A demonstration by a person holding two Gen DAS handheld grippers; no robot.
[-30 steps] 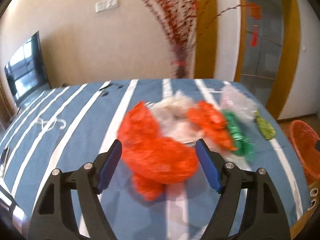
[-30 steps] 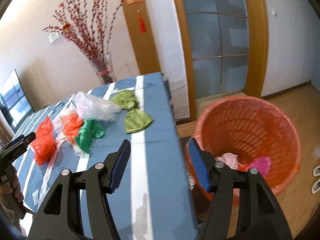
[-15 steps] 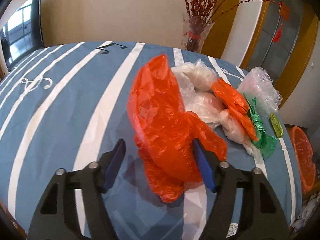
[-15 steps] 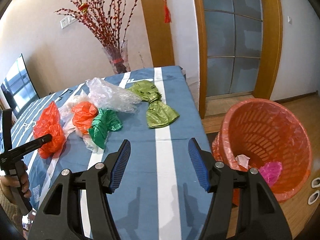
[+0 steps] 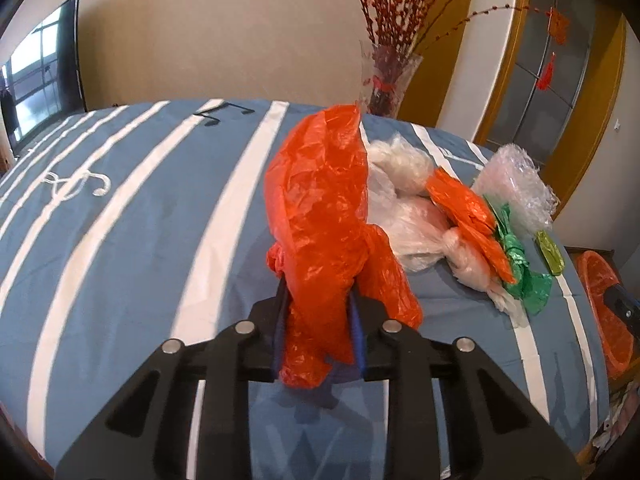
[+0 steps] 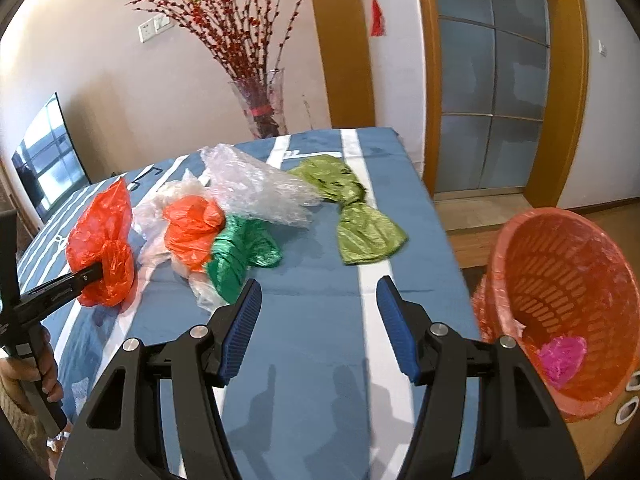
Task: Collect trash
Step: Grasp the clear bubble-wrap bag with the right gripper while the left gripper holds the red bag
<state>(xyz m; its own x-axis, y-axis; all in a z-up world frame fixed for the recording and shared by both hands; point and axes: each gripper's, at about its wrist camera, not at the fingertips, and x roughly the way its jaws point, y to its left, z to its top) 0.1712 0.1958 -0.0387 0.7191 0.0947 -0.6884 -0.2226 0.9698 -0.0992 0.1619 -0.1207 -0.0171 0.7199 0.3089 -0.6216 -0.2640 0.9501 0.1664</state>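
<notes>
Jaws of the left gripper (image 5: 318, 332) clamp the red bag (image 5: 320, 216), orange basket (image 6: 560, 304) far right; right gripper (image 6: 318, 328) gapes, nearer

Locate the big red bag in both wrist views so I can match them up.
Left wrist: big red bag stands centre frame, pinched at its lower end in the left gripper.
Right wrist: same bag sits far left on the blue striped cloth, with the left gripper clamped on it.
Shared landmark: the glass vase of red branches behind the table.
</notes>
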